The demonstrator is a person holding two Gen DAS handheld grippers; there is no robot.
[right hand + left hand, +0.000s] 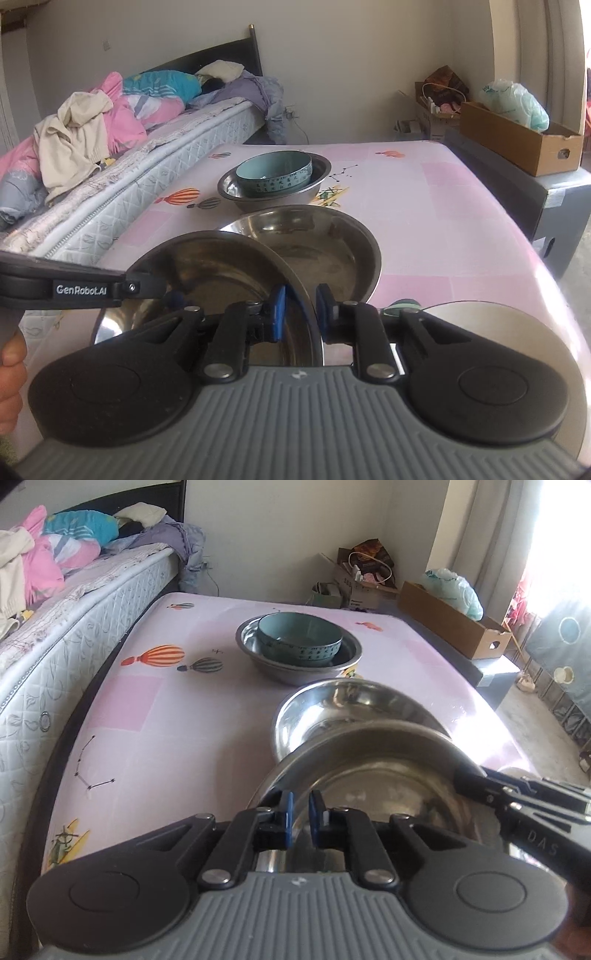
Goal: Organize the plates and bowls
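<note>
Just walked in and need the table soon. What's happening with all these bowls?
A person is sorting dishes with a gripper in each hand. The left gripper and right gripper both pinch the rim of one steel bowl, held over the table beside a second steel bowl. Farther back, a blue bowl sits inside a steel basin.

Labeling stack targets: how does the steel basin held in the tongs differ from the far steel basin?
The held steel basin is pinched at its rim by both the left tongs and the right tongs; the far steel basin rests on the table. The held one is empty; the far one has a teal bowl nested inside. The held one overlaps a third steel basin; the far one stands apart. Both are round, shiny metal.
</note>
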